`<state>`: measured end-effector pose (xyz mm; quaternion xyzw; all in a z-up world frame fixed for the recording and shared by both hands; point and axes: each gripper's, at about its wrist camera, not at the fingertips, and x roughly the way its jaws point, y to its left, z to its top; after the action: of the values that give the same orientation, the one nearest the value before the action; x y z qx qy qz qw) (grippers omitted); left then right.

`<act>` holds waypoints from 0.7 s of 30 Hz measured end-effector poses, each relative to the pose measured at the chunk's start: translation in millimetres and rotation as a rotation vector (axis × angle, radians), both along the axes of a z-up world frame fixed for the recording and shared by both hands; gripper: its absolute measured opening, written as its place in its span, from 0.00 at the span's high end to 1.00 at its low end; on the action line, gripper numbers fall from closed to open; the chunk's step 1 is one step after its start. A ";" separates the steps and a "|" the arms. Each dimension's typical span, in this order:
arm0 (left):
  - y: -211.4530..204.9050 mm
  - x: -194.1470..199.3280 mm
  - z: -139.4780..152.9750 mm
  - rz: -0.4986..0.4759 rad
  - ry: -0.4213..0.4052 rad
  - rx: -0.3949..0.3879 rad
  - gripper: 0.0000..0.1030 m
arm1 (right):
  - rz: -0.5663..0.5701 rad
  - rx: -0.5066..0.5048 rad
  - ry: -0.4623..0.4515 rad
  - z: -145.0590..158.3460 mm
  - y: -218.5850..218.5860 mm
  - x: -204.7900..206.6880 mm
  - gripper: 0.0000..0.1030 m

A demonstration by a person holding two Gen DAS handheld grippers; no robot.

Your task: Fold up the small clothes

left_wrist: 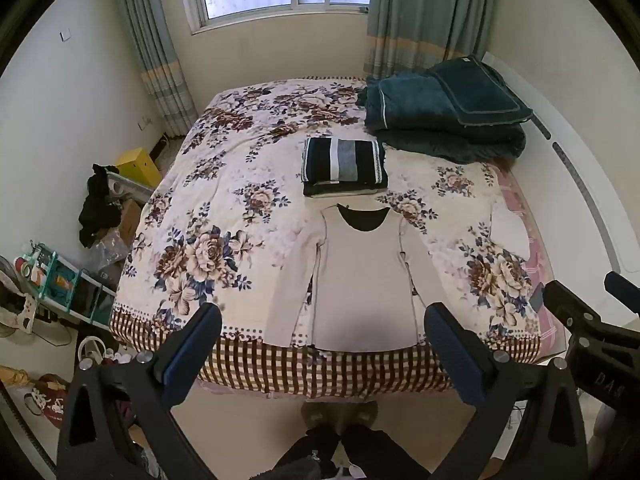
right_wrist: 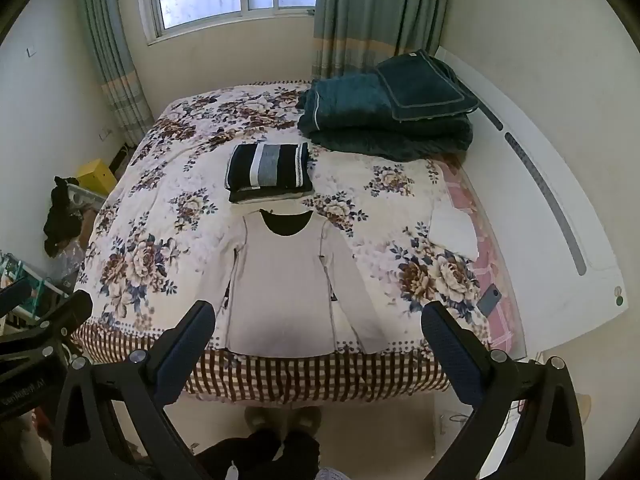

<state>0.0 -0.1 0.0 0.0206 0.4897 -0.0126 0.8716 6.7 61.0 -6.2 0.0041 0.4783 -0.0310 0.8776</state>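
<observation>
A pale beige long-sleeved top (left_wrist: 360, 280) lies flat and spread on the floral bedspread, neck away from me, hem at the near bed edge; it also shows in the right wrist view (right_wrist: 284, 284). A stack of folded dark striped clothes (left_wrist: 344, 166) (right_wrist: 270, 172) sits just beyond its collar. My left gripper (left_wrist: 324, 320) is open and empty, held high above the near bed edge. My right gripper (right_wrist: 318, 316) is open and empty, held beside it at the same height.
The bed (left_wrist: 248, 372) has a checked border at its near edge. Folded teal blankets (left_wrist: 444, 116) lie at the back right. A white cloth (right_wrist: 454, 230) and a phone (right_wrist: 490, 300) lie at the right. Clutter and a rack (left_wrist: 60, 280) stand on the floor left.
</observation>
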 end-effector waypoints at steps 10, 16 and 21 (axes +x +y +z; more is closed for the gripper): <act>6.5 6.7 12.2 -0.003 -0.005 -0.010 0.00 | 0.005 0.008 0.003 3.3 1.0 -0.9 0.00; 7.6 4.4 9.1 -0.001 -0.006 -0.013 0.00 | 0.007 -0.001 -0.002 4.6 5.3 0.9 0.00; 7.5 4.8 12.9 0.018 -0.014 -0.023 0.00 | 0.019 -0.007 -0.005 14.2 12.7 1.2 0.00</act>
<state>4.8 7.4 13.0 0.0063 0.4837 -0.0105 0.8751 7.9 73.8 8.0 -0.0034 0.4759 -0.0242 0.8791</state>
